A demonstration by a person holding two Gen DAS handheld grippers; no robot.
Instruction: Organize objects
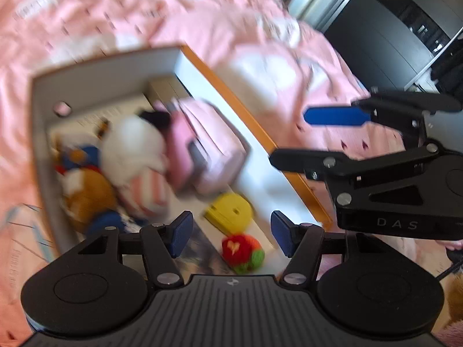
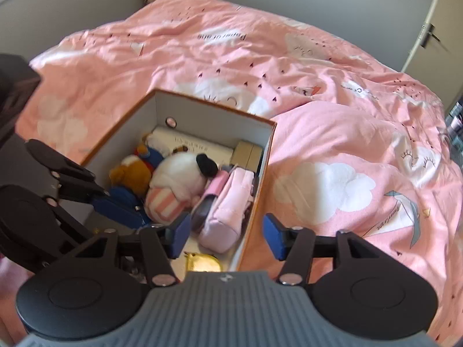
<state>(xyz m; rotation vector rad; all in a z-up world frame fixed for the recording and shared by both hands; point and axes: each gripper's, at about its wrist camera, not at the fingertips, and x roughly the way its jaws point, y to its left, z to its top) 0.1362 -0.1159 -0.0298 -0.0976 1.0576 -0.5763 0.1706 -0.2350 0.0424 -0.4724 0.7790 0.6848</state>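
Observation:
An open box point(image 2: 214, 117) with white walls and an orange rim sits on the bed. It holds a white plush point(image 2: 179, 173), a brown bear plush point(image 2: 130, 177), a pink pouch point(image 2: 228, 202) and a yellow object point(image 2: 204, 263). In the blurred left wrist view the box point(image 1: 101, 69) also shows a red and green knitted toy point(image 1: 241, 250) and the yellow object point(image 1: 231, 211). My left gripper point(image 1: 228, 232) is open and empty above the box's near end. My right gripper point(image 2: 227, 237) is open and empty over the box's right wall; it also shows in the left wrist view point(image 1: 289, 137).
A pink duvet point(image 2: 318, 101) with cloud prints covers the bed around the box. A grey wall and a door point(image 2: 431, 29) stand behind. Dark furniture point(image 1: 390, 23) stands beyond the bed.

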